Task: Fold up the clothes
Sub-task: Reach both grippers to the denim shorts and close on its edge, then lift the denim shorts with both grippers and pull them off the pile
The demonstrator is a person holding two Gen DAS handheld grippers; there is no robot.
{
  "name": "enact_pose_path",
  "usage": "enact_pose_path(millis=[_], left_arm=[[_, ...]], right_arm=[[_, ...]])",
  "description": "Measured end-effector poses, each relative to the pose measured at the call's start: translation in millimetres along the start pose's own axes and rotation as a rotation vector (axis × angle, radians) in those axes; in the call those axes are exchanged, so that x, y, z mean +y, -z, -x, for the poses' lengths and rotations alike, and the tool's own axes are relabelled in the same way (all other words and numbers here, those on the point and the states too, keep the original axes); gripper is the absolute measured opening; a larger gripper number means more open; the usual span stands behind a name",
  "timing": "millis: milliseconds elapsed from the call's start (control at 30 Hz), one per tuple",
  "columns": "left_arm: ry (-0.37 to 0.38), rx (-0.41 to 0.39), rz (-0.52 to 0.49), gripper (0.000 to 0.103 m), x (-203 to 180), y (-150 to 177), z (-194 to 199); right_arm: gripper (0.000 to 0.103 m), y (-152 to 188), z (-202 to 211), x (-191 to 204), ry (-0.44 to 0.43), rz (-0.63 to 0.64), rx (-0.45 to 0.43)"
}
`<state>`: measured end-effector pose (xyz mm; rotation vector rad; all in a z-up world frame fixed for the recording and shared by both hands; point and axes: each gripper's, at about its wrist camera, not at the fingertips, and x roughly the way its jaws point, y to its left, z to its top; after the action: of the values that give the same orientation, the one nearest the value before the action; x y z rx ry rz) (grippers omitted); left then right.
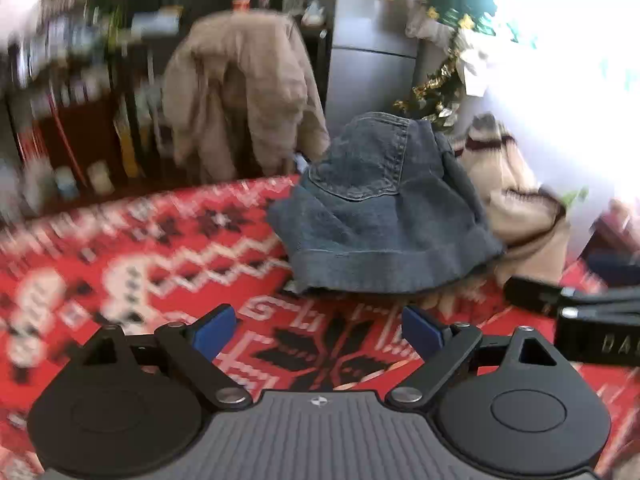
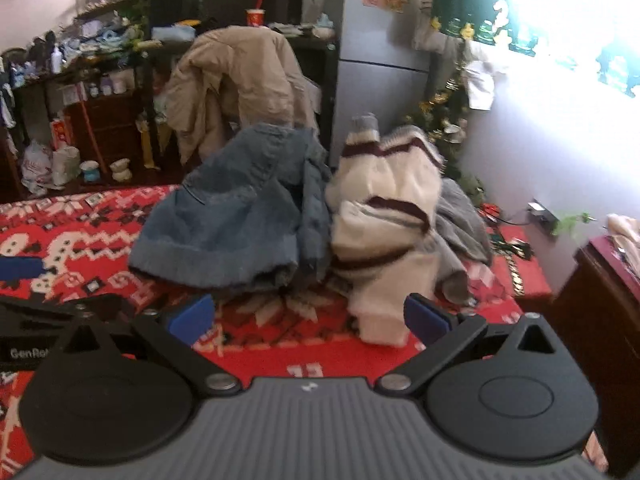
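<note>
Left wrist view shows a crumpled pair of blue denim shorts (image 1: 380,216) heaped ahead of the left gripper (image 1: 318,330), slightly to its right, on a red knitted-pattern blanket with white and black motifs (image 1: 160,264). A back pocket faces the camera (the frame is motion-blurred). The left gripper's blue-padded fingers (image 1: 214,330) stand wide apart and hold nothing, with bare blanket between them. Just right of the shorts and touching them lies a cream sweater with dark maroon stripes (image 1: 516,200).

From the right wrist view, that sweater (image 2: 384,216) sits directly ahead of the right gripper (image 2: 308,318), its lowest fold reaching down near the right-hand finger; the shorts (image 2: 232,216) lie ahead to the left. This gripper is also spread wide and empty. A grey garment (image 2: 460,224) is bunched behind the sweater on the right.

Farther ahead, a beige jacket (image 2: 236,80) is draped over a chair, with a grey refrigerator (image 2: 380,72) to its right.
</note>
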<state>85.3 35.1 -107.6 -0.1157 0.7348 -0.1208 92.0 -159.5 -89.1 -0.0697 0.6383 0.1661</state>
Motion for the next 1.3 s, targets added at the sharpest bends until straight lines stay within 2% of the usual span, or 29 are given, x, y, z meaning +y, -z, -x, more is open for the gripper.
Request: enact_pose_path(millis=[67, 200, 400, 500, 600, 667, 767, 800, 833, 867, 1067, 1300], left_arm=[[0.014, 0.036, 0.052, 0.089, 8.3, -6.9, -12.3], [0.083, 0.039, 0.082, 0.081, 15.8, -16.3, -30.2], [0.133, 0.046, 0.154, 0.081, 23.5, -31.0, -55.4], [0.140, 0.054, 0.170, 0.081, 26.6, -36.0, -69.1], [0.159, 0.067, 0.172, 0.066, 29.4, -38.2, -81.4], [0.186, 0.093, 0.192, 0.062, 31.0, -37.9, -89.7], [0.190, 0.099, 0.212, 0.040, 30.7, -35.8, -96.2], [0.180, 0.093, 0.209, 0.025, 29.3, -35.9, -96.0], [0.171, 0.086, 0.205, 0.017, 27.7, -36.0, -95.4], [0.171, 0.071, 0.198, 0.013, 25.3, -36.4, -91.5], [0.159, -0.003, 0.150, 0.011, 16.3, -40.8, -54.5], [0.157, -0.048, 0.173, 0.010, 29.9, -34.9, 8.8]], right_arm=[[0.102, -4.1, -10.3, -1.9, -0.010, -0.015, -0.001], [0.102, -12.4, -31.4, -5.8, -0.026, -0.046, 0.000], [0.100, -24.5, -63.6, -11.6, -0.050, -0.088, 0.004], [0.093, -28.4, -82.7, -11.4, -0.045, -0.087, 0.018], [0.086, -28.4, -101.3, -10.3, -0.046, -0.101, 0.047], [0.081, -27.3, -113.1, -9.6, -0.048, -0.114, 0.065], [0.071, -25.7, -125.9, -7.9, -0.048, -0.127, 0.083], [0.066, -25.2, -126.0, -6.7, -0.046, -0.126, 0.080], [0.046, -24.8, -126.2, -5.6, -0.043, -0.125, 0.077], [0.033, -24.3, -126.4, -4.5, -0.041, -0.125, 0.074], [0.029, -27.7, -114.7, 3.0, -0.060, -0.124, 0.053], [0.028, -33.3, -61.8, 22.6, -0.143, -0.123, 0.027]])
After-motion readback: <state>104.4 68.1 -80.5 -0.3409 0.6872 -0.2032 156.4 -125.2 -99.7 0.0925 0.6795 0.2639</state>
